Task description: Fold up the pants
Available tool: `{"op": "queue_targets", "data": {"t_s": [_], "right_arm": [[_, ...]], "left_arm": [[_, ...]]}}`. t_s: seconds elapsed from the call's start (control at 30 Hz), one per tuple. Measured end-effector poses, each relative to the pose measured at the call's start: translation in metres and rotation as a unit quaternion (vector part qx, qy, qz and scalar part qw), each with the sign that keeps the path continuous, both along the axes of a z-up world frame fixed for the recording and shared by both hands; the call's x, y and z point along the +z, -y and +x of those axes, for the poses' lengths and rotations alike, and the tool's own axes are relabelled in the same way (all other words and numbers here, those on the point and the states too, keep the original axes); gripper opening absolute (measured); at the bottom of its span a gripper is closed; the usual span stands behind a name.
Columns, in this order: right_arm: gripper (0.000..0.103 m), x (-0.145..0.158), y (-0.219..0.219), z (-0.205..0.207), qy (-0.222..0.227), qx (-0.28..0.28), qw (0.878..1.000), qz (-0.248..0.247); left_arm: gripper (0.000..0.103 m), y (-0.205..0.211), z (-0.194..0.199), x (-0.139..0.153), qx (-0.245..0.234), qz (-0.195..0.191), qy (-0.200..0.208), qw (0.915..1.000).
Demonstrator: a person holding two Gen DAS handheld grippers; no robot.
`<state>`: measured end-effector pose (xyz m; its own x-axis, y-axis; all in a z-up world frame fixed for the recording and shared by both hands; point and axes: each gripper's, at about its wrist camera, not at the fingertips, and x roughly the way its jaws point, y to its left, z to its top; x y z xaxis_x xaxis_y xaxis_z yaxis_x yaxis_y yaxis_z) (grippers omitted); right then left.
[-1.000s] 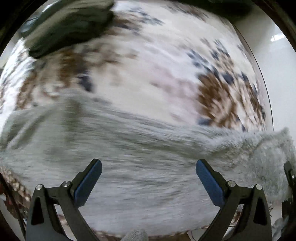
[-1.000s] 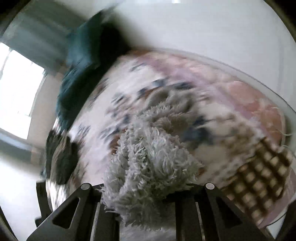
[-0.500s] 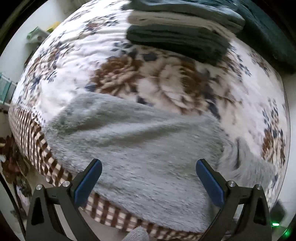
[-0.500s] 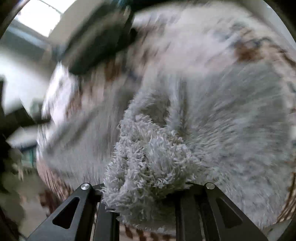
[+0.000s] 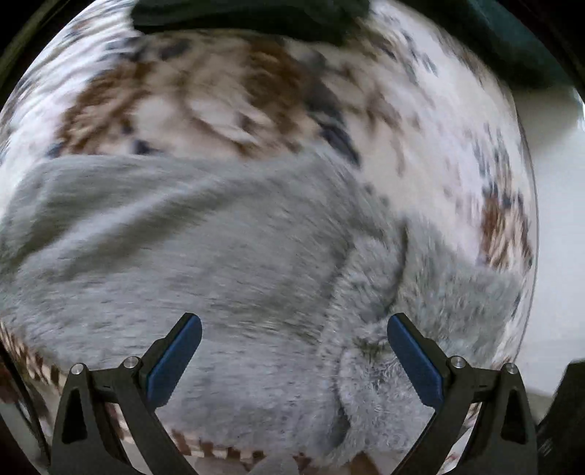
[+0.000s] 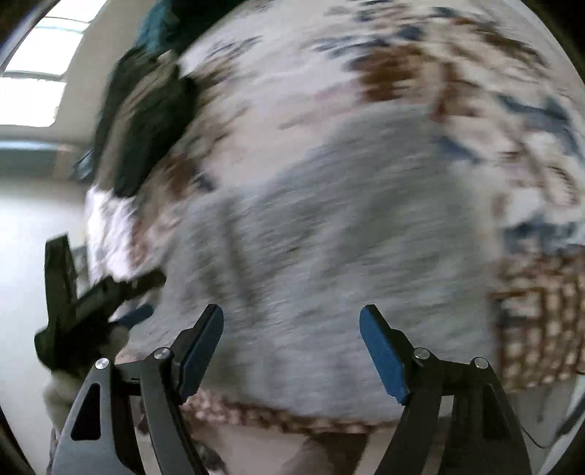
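One garment: fuzzy grey pants (image 5: 204,255) lie on the floral bedspread (image 5: 256,91), near its checked border.
Left gripper (image 5: 294,352): jaws wide, empty, above the pants.
Right gripper (image 6: 291,341): jaws opening, nothing between them.
Blur: fold lines unclear.
Far edge: dark folded clothes (image 5: 248,16), cut off.

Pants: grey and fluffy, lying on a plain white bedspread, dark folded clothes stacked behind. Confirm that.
Wrong on the bedspread: it is floral, brown and blue flowers on white with a checked border, as the left wrist view shows. The pants are grey and fluffy, and dark folded clothes sit behind.
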<state>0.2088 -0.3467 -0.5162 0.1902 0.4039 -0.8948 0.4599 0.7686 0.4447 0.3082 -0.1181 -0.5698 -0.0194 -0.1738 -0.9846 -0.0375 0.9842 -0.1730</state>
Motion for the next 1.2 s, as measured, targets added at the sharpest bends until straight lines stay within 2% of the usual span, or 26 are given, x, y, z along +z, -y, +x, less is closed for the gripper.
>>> {"op": "queue_targets", "data": {"t_s": [0.07,0.1,0.13,0.17,0.2,0.23,0.37,0.43,0.53,0.67,0.77,0.83,0.87,0.9,0.93,1.03,1.1,1.13,1.2], "right_arm": [[0.079,-0.014,0.025,-0.007,-0.022,-0.024,0.999,-0.017],[0.079,-0.018,0.031,-0.008,-0.026,-0.031,0.999,-0.019],[0.079,-0.023,0.036,-0.01,-0.032,-0.038,0.999,-0.022],[0.079,-0.031,0.04,-0.014,-0.04,-0.045,0.998,-0.017],[0.079,-0.035,0.045,-0.017,-0.044,-0.05,0.998,-0.009],[0.079,-0.04,0.047,-0.018,-0.048,-0.059,0.997,-0.003],[0.079,-0.055,0.046,-0.023,-0.06,-0.084,0.995,0.011],[0.079,-0.057,0.047,-0.024,-0.062,-0.077,0.995,0.015],[0.079,-0.06,0.036,-0.016,-0.066,-0.059,0.996,0.011],[0.079,-0.051,0.019,-0.004,-0.077,-0.031,0.996,-0.019],[0.079,-0.037,0.003,0.005,-0.084,0.003,0.995,-0.061],[0.079,-0.027,-0.013,0.012,-0.09,0.037,0.99,-0.101],[0.079,-0.024,-0.022,0.014,-0.095,0.055,0.986,-0.124],[0.079,-0.023,-0.032,0.017,-0.098,0.07,0.983,-0.139],[0.079,-0.021,-0.046,0.02,-0.102,0.089,0.978,-0.157],[0.082,-0.023,-0.074,0.028,-0.109,0.115,0.97,-0.184],[0.086,-0.027,-0.09,0.035,-0.115,0.112,0.97,-0.181],[0.086,-0.028,-0.097,0.038,-0.117,0.109,0.971,-0.178],[0.086,-0.03,-0.113,0.044,-0.12,0.107,0.973,-0.167]], "left_arm": [[0.1,0.021,-0.007,-0.019,-0.04,0.013,-0.023,0.9989],[0.086,0.026,-0.011,-0.024,-0.051,0.019,-0.03,0.9981],[0.078,0.033,-0.017,-0.031,-0.066,0.026,-0.042,0.9966],[0.061,0.036,-0.021,-0.037,-0.072,0.022,-0.057,0.9955],[0.035,0.036,-0.024,-0.039,-0.07,0.011,-0.064,0.9954],[0.02,0.035,-0.029,-0.04,-0.061,-0.019,-0.068,0.9956],[0.011,0.02,-0.036,-0.019,-0.037,-0.011,-0.039,0.9985],[0.011,0.005,-0.035,-0.014,-0.013,-0.008,-0.038,0.9992],[0.011,-0.006,-0.034,-0.022,0.006,-0.004,-0.049,0.9988],[0.015,0.003,-0.035,-0.018,-0.006,-0.01,-0.038,0.9992],[0.026,0.008,-0.04,0.005,-0.005,-0.018,-0.004,0.9998],[0.039,0.005,-0.044,0.021,-0.002,-0.019,0.026,0.9995],[0.06,0.003,-0.045,0.029,-0.002,-0.016,0.04,0.9991],[0.088,-0.001,-0.046,0.035,-0.001,-0.012,0.05,0.9987],[0.096,-0.006,-0.047,0.04,0.006,-0.006,0.06,0.9981],[0.098,-0.043,-0.05,0.05,0.051,0.006,0.084,0.9952],[0.098,-0.077,-0.059,0.052,0.104,0.008,0.091,0.9903],[0.098,-0.091,-0.062,0.05,0.132,0.004,0.092,0.9869],[0.098,-0.137,-0.075,0.048,0.211,-0.023,0.085,0.9735]]}}
